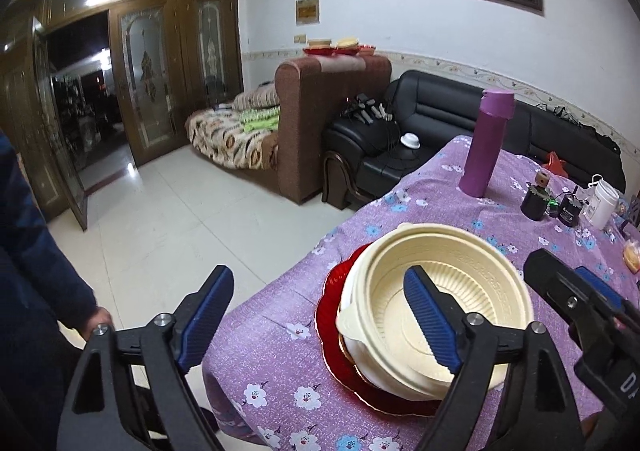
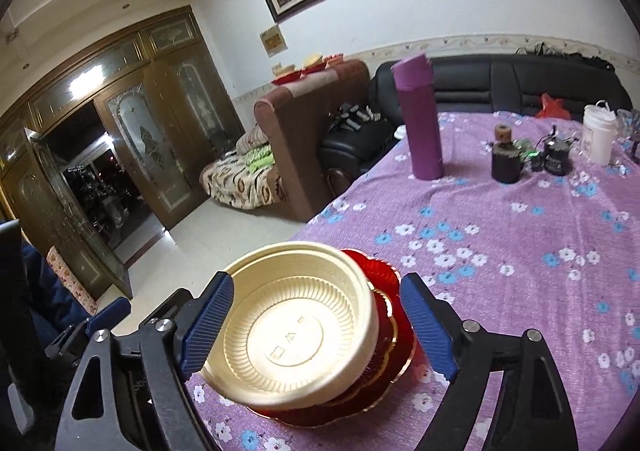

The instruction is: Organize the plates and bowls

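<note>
Purple floral tablecloth (image 2: 500, 251), cream bowl (image 2: 296, 327) atop red plates (image 2: 384, 275), both hand-held grippers (image 1: 320, 323) (image 2: 316, 327) apart

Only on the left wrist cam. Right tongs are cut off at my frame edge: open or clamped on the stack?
Observer: Open. The right tongs straddle the cream bowl and grip nothing. Their right pad stands clear of the red plates.
Operator: The bowl hides the right side of the plates from me. Do they reach out under there?
Observer: Yes, scalloped gold-edged red rims stick out past the bowl on that side.
Operator: My own pad covers part of the bowl floor. Anything inside?
Observer: Empty, only embossed marks on the floor.
</note>
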{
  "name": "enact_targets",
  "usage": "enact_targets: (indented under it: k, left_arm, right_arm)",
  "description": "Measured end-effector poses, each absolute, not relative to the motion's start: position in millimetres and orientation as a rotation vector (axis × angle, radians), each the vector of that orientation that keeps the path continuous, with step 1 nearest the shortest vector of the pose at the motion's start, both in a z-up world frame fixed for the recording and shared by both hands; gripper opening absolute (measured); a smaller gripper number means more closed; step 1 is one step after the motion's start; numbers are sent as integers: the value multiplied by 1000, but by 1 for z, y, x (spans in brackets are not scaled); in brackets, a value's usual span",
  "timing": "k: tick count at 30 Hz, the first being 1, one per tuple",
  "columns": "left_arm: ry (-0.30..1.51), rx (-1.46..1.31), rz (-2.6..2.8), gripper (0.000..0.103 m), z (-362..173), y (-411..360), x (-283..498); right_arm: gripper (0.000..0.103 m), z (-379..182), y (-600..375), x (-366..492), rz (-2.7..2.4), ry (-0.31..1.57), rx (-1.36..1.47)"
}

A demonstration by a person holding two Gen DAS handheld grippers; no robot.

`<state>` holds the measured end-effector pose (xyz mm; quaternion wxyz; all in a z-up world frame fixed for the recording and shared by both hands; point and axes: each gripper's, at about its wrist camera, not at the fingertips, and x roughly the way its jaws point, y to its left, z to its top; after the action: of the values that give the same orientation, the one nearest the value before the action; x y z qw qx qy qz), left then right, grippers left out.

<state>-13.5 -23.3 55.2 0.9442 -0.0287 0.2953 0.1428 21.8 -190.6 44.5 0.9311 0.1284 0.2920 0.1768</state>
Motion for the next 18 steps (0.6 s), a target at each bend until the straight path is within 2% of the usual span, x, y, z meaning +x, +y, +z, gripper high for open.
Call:
enact_targets:
  k: [10, 15, 18]
  left_arm:
    - [428, 12, 392, 103, 74, -52, -51]
    - [341, -16, 347, 103, 72, -63, -80]
    - [403, 8, 274, 103, 64, -78, -77]
  right_arm:
    - [94, 52, -226, -25, 222, 513, 249]
    - [94, 36, -242, -39, 171, 554, 257]
    - [94, 23, -246, -46, 164, 591, 259]
